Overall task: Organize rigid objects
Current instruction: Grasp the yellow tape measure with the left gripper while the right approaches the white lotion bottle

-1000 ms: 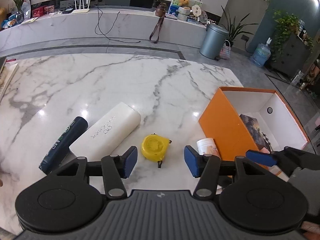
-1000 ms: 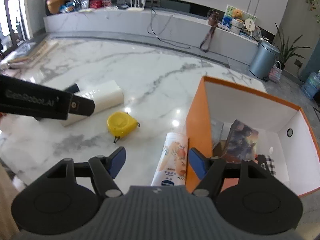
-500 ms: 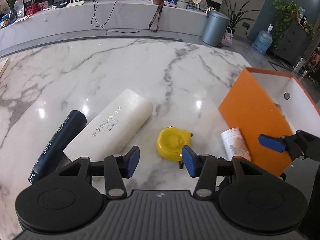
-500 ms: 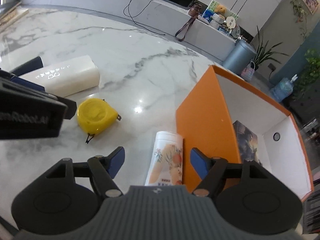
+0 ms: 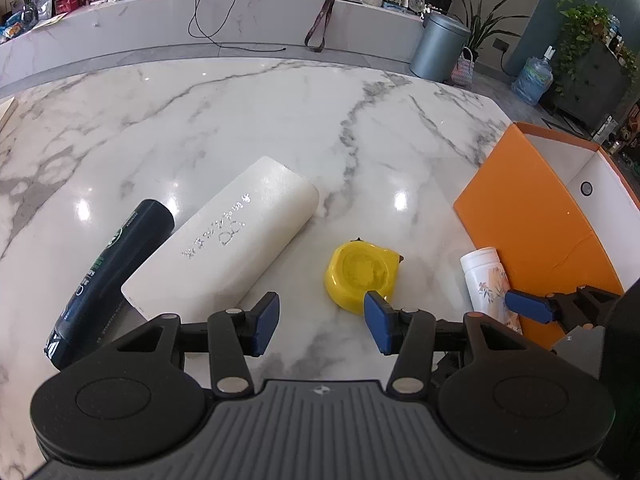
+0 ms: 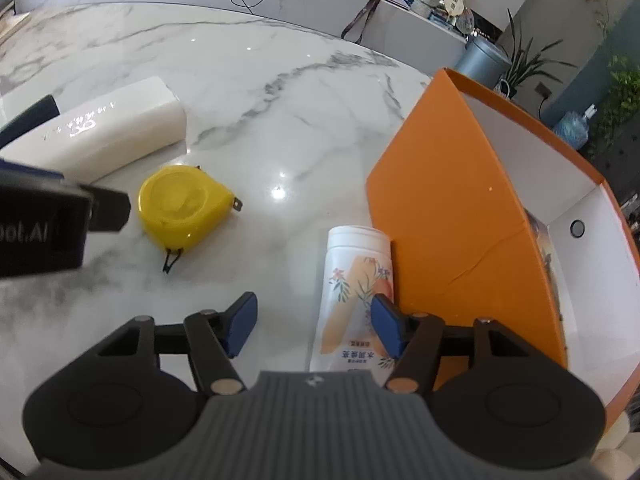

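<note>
**Few legible marks on the tabletop items**

The black body of the left gripper, seen from the right wrist, carries white letters cut off at the edge, reading "oot.AI". The white floral-printed cylindrical bottle bears a line of Chinese characters, upside down in this view. The long white rounded-edge box has glittering silver lettering, too sparkled to read. The dark cylindrical can shows green and white print, too small to read.
</note>
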Motion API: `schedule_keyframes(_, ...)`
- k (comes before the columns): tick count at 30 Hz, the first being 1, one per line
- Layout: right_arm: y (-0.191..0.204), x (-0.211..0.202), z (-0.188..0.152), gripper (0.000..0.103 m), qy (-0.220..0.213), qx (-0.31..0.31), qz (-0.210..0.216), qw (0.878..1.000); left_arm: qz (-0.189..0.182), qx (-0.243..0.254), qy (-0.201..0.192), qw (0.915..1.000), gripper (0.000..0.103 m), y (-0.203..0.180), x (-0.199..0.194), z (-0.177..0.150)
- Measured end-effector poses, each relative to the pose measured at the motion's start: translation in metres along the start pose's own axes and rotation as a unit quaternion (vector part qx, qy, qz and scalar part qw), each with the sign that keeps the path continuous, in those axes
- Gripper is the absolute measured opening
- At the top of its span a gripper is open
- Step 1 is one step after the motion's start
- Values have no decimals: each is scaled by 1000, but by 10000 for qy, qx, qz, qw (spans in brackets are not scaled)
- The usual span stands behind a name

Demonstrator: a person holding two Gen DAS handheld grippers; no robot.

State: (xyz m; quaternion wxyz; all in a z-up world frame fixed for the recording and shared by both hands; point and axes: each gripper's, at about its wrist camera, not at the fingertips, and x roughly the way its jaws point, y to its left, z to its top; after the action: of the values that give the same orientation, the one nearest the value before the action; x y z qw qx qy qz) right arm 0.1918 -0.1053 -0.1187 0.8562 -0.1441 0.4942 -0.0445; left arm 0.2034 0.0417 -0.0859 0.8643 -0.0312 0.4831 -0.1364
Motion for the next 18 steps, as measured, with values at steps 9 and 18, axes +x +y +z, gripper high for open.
schedule_keyframes(9,-7,-6,-1,32,-52,317,444,9985,31,-108,60,9999,58,2,1,-1)
schedule_keyframes(18,4,-24,-4,33,35,356,1212,9920,-66,31,0,10000,58,0,2,1)
